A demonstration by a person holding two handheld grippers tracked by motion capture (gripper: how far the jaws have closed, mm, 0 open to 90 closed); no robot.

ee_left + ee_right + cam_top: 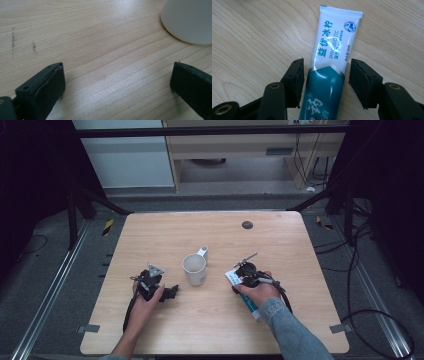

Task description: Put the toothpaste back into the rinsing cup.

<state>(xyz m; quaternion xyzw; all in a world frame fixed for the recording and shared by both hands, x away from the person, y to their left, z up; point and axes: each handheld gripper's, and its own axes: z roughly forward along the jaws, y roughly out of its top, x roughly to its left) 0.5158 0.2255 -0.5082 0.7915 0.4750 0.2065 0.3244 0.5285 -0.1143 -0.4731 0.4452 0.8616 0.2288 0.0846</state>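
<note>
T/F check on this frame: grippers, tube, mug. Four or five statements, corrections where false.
1. The right gripper straddles the toothpaste tube with jaws open. True.
2. The tube is lifted off the table. False: it lies flat on the wood.
3. The left gripper is shut on the mug. False: it is open and empty, the mug apart from it.
4. The mug stands upright between the grippers. True.

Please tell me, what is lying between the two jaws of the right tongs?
The toothpaste tube lies flat on the table between the jaws of the right tongs. The right gripper view shows a small gap on each side, so the jaws are not yet closed on it.
</note>
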